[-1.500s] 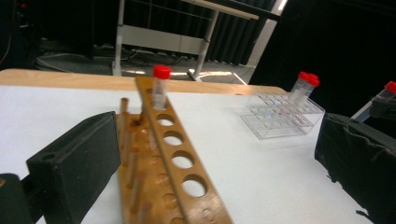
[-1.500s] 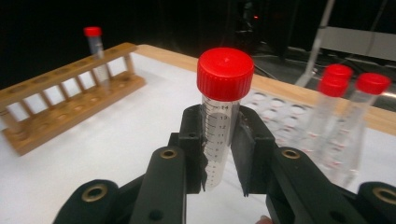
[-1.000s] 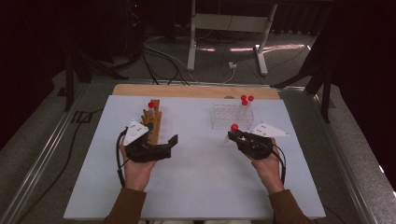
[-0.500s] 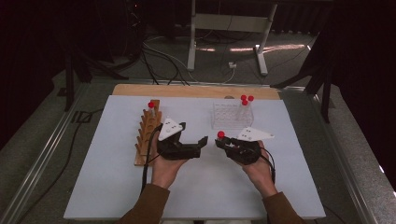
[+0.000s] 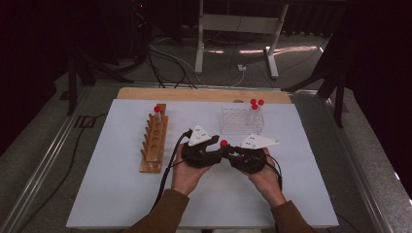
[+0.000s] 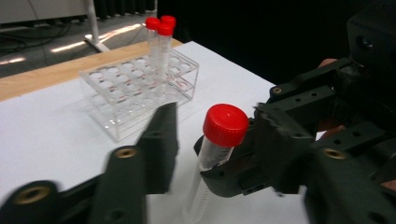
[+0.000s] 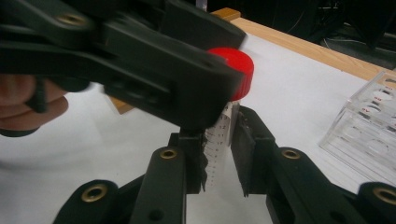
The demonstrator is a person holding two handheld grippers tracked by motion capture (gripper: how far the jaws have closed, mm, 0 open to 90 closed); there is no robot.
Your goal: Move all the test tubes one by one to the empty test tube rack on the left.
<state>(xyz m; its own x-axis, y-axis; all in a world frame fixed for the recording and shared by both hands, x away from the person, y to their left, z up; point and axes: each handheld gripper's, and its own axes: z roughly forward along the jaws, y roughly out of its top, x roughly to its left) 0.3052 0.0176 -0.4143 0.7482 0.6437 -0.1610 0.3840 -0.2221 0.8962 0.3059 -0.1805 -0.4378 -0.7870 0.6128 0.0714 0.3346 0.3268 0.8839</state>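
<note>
Left gripper [image 5: 214, 154] now beside tube [image 5: 224, 144], racks [image 5: 241, 121] behind.

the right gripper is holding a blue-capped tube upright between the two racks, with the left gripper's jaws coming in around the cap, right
Not quite: the tube's cap is red, not blue, as the left gripper view shows. The rest stands: the right gripper grips the tube and the left gripper brackets its cap.

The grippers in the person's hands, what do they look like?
Both the left gripper and the right gripper are black, with brass-coloured screw holes, toothed pads and a pale three-cornered plate on top. A black cable trails from the left one. The sleeves are brown.
</note>
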